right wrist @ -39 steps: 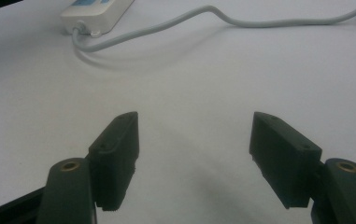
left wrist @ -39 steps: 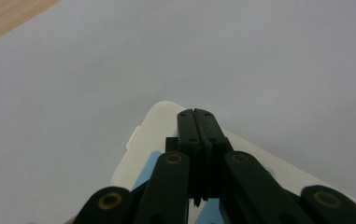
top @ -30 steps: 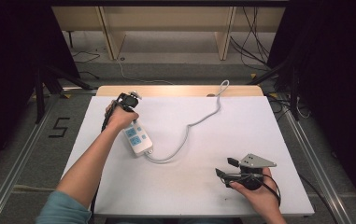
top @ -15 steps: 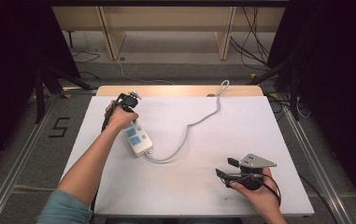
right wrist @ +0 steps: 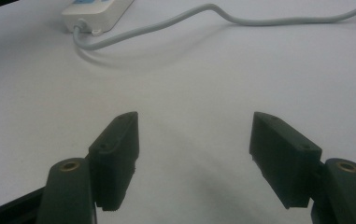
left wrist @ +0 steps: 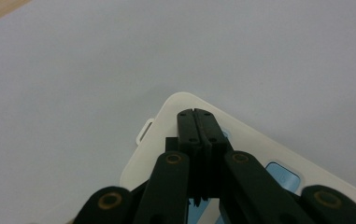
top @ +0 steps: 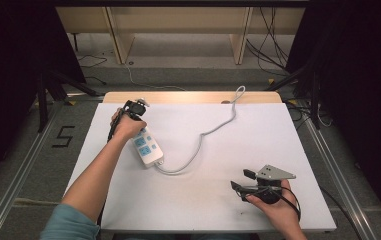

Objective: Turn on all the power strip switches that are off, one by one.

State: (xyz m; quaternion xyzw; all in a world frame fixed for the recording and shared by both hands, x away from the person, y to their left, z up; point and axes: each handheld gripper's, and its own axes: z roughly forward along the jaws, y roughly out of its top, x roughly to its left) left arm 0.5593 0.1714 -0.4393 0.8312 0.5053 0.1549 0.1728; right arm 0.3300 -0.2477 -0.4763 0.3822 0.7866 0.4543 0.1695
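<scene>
Power strip [top: 146, 147] sitting on the table [top: 278, 130], left of centre. Cord [top: 205, 134] running off its near end, looping right, then heading back over the far edge. Left gripper [left wrist: 196, 122] parked right above the strip's far end. Right gripper [top: 242, 180] way over near the front right, well apart from the strip.

White table [top: 278, 135], power strip [top: 147, 147], cable [top: 213, 127]

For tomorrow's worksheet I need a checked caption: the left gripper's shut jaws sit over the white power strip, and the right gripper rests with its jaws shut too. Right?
Not quite. The right gripper has its jaws wide apart over bare table, as the right gripper view shows. The left gripper is indeed shut over the white power strip.
</scene>
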